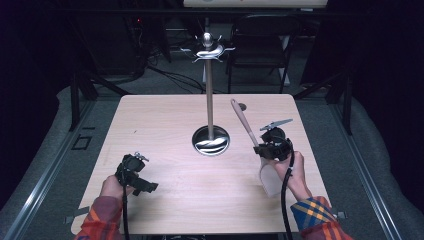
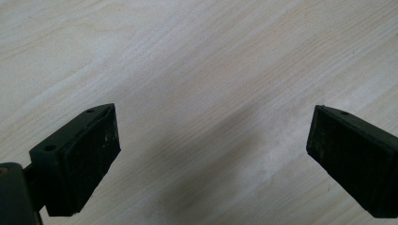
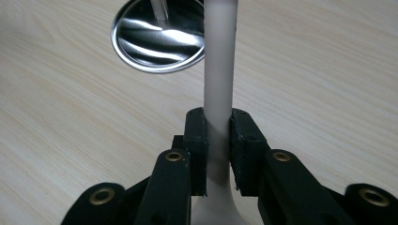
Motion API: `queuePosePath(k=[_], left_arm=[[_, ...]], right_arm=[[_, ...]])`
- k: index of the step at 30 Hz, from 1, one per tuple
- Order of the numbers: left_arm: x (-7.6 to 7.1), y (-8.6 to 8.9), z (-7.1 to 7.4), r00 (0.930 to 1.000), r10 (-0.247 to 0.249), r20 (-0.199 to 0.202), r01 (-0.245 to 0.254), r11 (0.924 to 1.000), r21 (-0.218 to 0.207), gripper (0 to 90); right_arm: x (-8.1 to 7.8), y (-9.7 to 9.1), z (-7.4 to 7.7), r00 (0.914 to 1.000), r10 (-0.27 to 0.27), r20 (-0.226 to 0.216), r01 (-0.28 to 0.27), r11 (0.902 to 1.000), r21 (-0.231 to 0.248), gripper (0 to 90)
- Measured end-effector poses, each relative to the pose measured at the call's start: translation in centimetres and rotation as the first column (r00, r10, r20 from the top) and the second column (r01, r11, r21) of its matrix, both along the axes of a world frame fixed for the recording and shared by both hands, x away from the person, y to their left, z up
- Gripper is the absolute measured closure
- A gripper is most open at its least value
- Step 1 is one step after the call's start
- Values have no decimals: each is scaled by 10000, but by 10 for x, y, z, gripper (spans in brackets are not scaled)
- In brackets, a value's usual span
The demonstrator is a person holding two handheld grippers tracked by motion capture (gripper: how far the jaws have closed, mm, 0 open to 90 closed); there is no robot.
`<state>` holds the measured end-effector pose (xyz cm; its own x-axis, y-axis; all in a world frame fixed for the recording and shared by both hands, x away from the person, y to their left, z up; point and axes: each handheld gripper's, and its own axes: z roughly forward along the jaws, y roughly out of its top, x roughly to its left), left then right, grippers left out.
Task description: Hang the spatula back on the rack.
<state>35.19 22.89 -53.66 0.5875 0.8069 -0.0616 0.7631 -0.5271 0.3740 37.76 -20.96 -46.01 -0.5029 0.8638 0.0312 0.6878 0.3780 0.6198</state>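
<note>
Right tool [image 3: 218,154] clenched on spatula [image 1: 246,125] near blade, handle angled up toward hook stand [image 1: 209,85] at counter [image 1: 165,115] centre. Left tool [image 2: 211,154] released, idle over bare wood. Judgement: keep grip firm, lift hanging hole to hook, avoid knocking pole

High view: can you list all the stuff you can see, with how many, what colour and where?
table: one, light wood, middle of the room
stand: one, shiny metal pole with hooks on top and a round base, middle of the table
spatula: one, brownish handle with a pale blade, held off the table at the right
chair: one, dark, behind the table
left gripper: one, black, open above bare table
right gripper: one, black, shut on the spatula
sleeves: two, orange plaid, bottom edge
</note>
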Motion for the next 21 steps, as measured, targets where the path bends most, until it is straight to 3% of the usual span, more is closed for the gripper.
queuePosePath(k=[4,11,21], left_arm=[[0,0,0,10000,-3,1,3,10000,24,29],[0,0,0,10000,-15,-10,15,10000,-35,29],[0,-1,0,9999,-126,-15,126,9999,-40,29]], right_arm=[[-2,2,4,9998,75,195,-77,9999,91,784],[-3,5,7,9995,266,168,-269,9995,161,784],[-8,12,21,9964,445,721,-467,9985,296,784]])
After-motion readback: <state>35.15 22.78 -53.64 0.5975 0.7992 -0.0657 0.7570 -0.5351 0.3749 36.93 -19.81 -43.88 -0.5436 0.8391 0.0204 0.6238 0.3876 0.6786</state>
